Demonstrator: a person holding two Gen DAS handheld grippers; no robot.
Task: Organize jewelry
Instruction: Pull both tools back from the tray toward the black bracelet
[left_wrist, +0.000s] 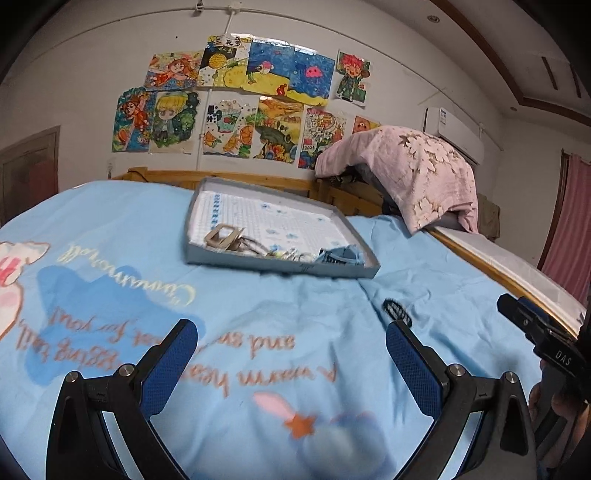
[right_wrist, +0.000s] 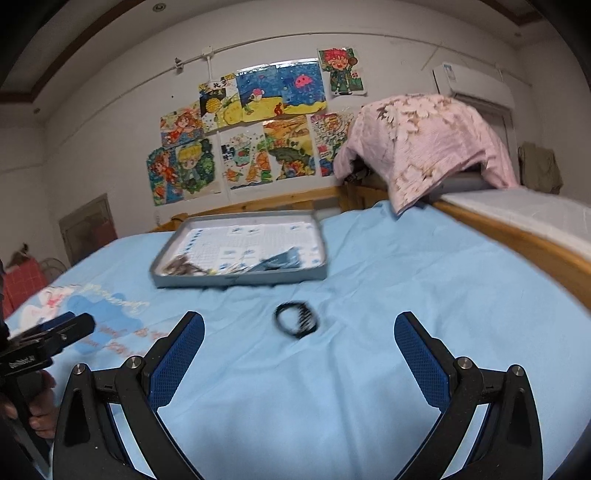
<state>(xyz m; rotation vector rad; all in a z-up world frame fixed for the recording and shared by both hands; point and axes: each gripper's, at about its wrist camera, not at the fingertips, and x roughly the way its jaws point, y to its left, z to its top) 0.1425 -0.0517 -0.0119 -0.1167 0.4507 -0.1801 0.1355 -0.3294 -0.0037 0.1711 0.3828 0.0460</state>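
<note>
A shallow grey tray (left_wrist: 236, 259) lies on the blue bedsheet; it also shows in the right wrist view (right_wrist: 240, 280). Inside it are a beige buckle piece (left_wrist: 222, 236), some cords and rings (left_wrist: 284, 254) and a blue denim piece (left_wrist: 338, 256). A black ring-shaped hair piece (right_wrist: 296, 319) lies on the sheet in front of the tray; it also shows in the left wrist view (left_wrist: 397, 311). My left gripper (left_wrist: 291, 334) is open and empty, left of the black piece. My right gripper (right_wrist: 299, 326) is open and empty, just short of the black piece.
A pink floral cloth (left_wrist: 413, 173) hangs over the wooden bed rail (right_wrist: 517, 240) at the right. The wooden headboard (left_wrist: 221, 177) stands behind the tray. Drawings cover the wall (left_wrist: 240, 99). The right-hand tool (left_wrist: 543, 332) shows at the left view's right edge.
</note>
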